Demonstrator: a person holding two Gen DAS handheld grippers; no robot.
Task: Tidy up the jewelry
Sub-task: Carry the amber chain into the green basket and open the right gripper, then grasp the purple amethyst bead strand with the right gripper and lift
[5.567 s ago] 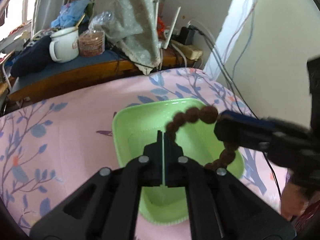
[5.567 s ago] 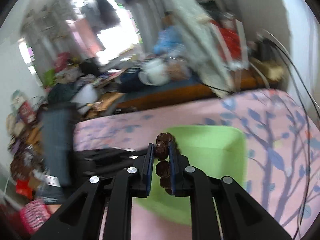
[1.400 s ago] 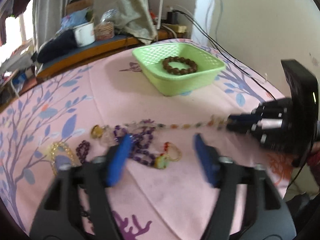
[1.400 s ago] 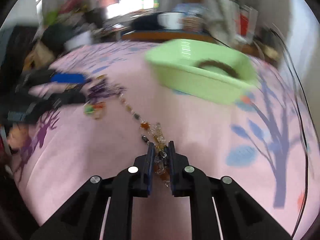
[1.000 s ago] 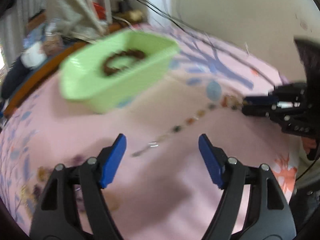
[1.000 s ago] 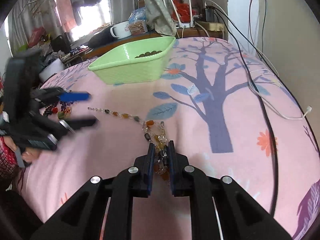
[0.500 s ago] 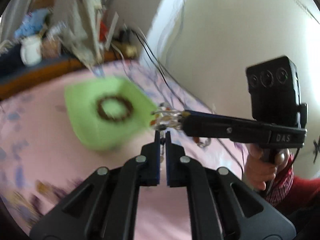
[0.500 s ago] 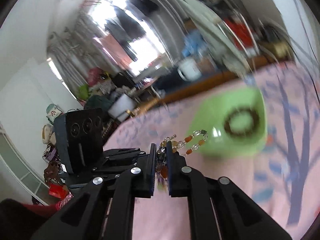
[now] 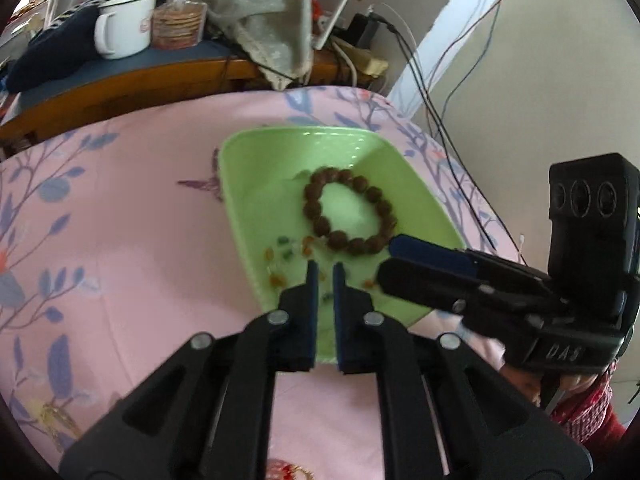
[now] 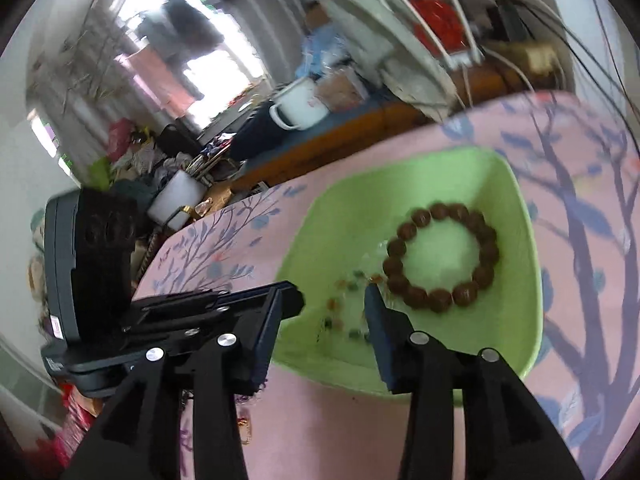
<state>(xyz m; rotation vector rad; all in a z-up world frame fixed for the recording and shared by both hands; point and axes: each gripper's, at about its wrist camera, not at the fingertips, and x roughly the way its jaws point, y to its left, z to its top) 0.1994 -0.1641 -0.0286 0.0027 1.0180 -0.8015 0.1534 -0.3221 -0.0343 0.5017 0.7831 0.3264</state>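
Two grippers hang over a green basket (image 9: 256, 216) that sits on a pink cloth (image 9: 120, 248) printed with blue branches and leaves. Behind the cloth runs a wooden shelf (image 9: 132, 80) with a white mug (image 9: 124, 32), a bag of round biscuits (image 9: 178, 26) and a draped grey cloth (image 9: 268, 16); cables (image 9: 440, 92) trail down the wall on the right.

Inside the basket lies a ring of brown beads (image 9: 348, 216), flat on the bottom toward the far right part. Nearer the grippers, a thin chain of small orange, green and clear beads (image 9: 286, 250) lies loose on the basket floor, blurred, touching neither gripper.

From the left wrist view, the left gripper (image 9: 323, 276) points down at the near rim of the basket, its jaws nearly together with a narrow gap and nothing between them. The right gripper (image 10: 332, 304) reaches in from the side; its jaws have just been opening and stand apart in the right wrist view, empty, with the small chain lying in the basket below them. Its body carries raised letters that read "DAS" (image 9: 564, 354). A hand in a red patterned sleeve (image 9: 580, 412) holds it.
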